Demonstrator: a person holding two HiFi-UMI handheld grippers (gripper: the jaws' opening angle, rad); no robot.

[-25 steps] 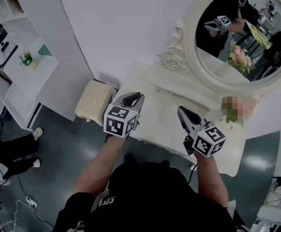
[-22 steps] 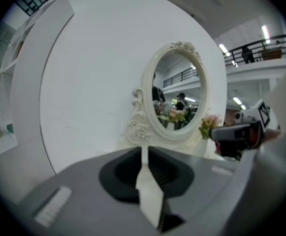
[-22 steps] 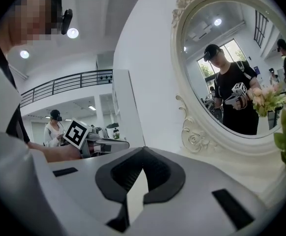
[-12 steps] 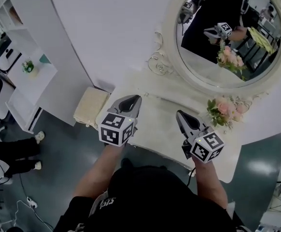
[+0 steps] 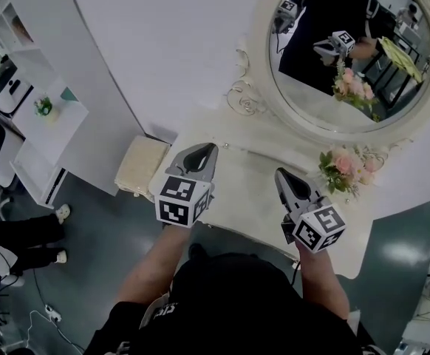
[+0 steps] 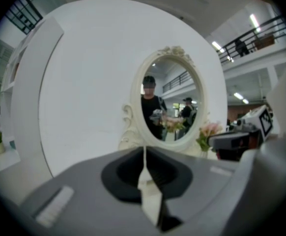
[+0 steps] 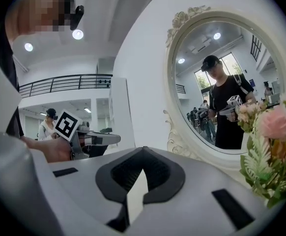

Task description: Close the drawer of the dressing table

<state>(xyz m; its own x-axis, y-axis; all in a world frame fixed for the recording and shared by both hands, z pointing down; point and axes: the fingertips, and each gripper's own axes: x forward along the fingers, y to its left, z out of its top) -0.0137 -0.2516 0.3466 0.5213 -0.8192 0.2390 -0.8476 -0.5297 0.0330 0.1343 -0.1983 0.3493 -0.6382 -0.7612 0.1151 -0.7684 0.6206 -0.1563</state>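
The white dressing table (image 5: 248,180) stands below an oval mirror (image 5: 326,87); its drawer shows in no view, since the front is hidden under the top and my arms. My left gripper (image 5: 202,149) hovers over the table's front left edge. Its jaws are closing, the tips meet, and nothing is between them (image 6: 144,150). My right gripper (image 5: 281,174) hangs beside it over the table top, its tips together and empty (image 7: 143,152). Both point roughly level toward the mirror, which reflects me holding the grippers.
Pink flowers (image 5: 343,166) stand on the table at the right, close to the right gripper. A beige cushioned stool (image 5: 141,166) sits left of the table. White shelves (image 5: 34,117) line the left wall, and a person's legs (image 5: 23,235) lie on the floor there.
Both grippers have risen a little and come forward over the table's front edge. The head view has tilted up, showing more of the mirror. Almost nothing has moved in the last half second.
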